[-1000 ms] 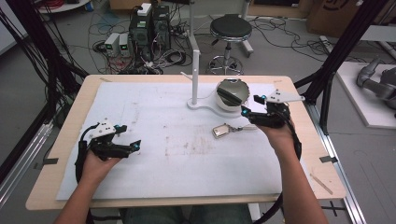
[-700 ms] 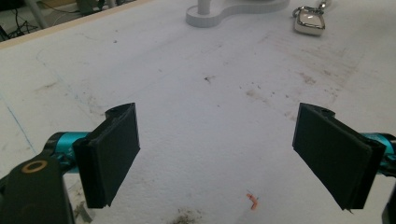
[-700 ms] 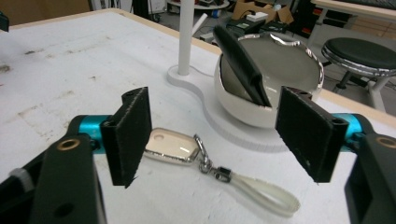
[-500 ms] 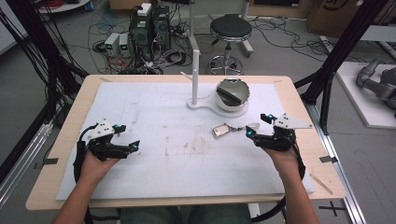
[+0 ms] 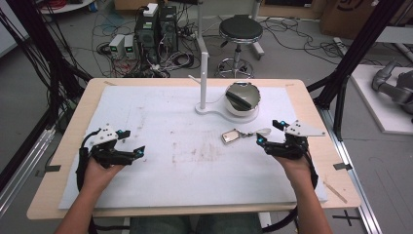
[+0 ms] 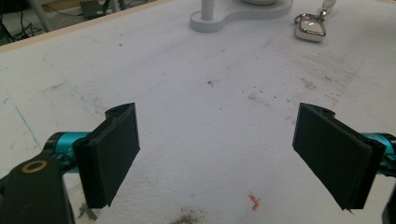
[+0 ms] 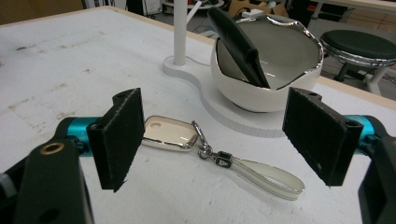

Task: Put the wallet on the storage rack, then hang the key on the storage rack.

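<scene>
A silver key fob [image 5: 232, 136] with a pale strap [image 5: 263, 131] lies flat on the white mat, in front of a white bowl [image 5: 242, 100]. My right gripper [image 5: 269, 132] rests just right of the strap. Its jaws have just been opening and now stand open. In the right gripper view, the fob [image 7: 169, 132] and strap [image 7: 266, 176] lie on the mat beyond the right gripper [image 7: 222, 135], and no pad touches them. My left gripper [image 5: 134, 142] sits open at the mat's left with nothing in it, and in its own view the left gripper [image 6: 224, 154] faces bare mat.
The bowl [image 7: 261, 93] holds a black slanted piece [image 7: 238, 44] and sits on a white stand base [image 5: 214, 109] with an upright post [image 5: 203, 73]. The wooden table edge [image 5: 195, 210] runs along the front. A stool and cabling stand behind the table.
My right gripper has moved from beside the bowl down and back toward the front edge, and its jaws have widened. The fob and strap lie free. The left gripper has stayed put.
</scene>
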Demonstrator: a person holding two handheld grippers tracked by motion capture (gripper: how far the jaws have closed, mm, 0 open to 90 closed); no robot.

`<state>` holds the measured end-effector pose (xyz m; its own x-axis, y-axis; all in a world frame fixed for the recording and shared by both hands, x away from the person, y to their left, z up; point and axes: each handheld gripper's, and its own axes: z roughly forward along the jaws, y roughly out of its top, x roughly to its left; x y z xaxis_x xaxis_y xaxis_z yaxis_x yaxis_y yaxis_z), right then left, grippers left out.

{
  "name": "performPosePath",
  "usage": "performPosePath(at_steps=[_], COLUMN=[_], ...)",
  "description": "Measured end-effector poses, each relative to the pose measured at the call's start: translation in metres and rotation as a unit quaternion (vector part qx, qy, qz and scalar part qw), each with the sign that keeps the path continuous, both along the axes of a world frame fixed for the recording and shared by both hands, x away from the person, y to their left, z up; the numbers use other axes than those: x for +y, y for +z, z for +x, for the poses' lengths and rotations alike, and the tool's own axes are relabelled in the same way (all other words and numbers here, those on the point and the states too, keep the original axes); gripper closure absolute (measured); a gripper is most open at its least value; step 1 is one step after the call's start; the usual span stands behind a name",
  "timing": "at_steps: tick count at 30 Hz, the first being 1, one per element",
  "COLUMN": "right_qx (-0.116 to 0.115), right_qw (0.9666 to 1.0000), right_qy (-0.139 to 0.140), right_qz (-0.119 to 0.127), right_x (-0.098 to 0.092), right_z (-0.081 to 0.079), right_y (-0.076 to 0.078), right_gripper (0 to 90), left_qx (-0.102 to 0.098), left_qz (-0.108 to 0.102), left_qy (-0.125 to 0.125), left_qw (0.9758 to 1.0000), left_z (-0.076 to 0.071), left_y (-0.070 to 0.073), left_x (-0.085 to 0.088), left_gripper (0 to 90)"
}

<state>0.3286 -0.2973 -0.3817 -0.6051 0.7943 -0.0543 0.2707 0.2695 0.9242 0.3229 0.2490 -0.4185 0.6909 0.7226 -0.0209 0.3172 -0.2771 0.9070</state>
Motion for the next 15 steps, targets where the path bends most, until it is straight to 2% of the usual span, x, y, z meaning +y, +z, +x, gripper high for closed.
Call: performPosePath(at_steps=[8, 15], right_qx=[-0.001, -0.001], right_qw=[1.0000, 0.9999], right_qy=[-0.004, -0.005], right_qz=[-0.008, -0.010], right_x=[0.0013, 0.0038], right_z=[0.0016, 0.0032], right_y=[-0.0006, 0.0003], right_gripper=[21.5, 21.5], left_qx=[0.002, 0.005], left_qz=[-0.005, -0.001], left_qy=[0.002, -0.001], left_qw=[1.0000, 1.0000], left_z=[0.0016, 0.0002], left_y=[-0.0012, -0.0023], left_x=[0.0010, 0.0019], left_gripper=[14.6, 14.6])
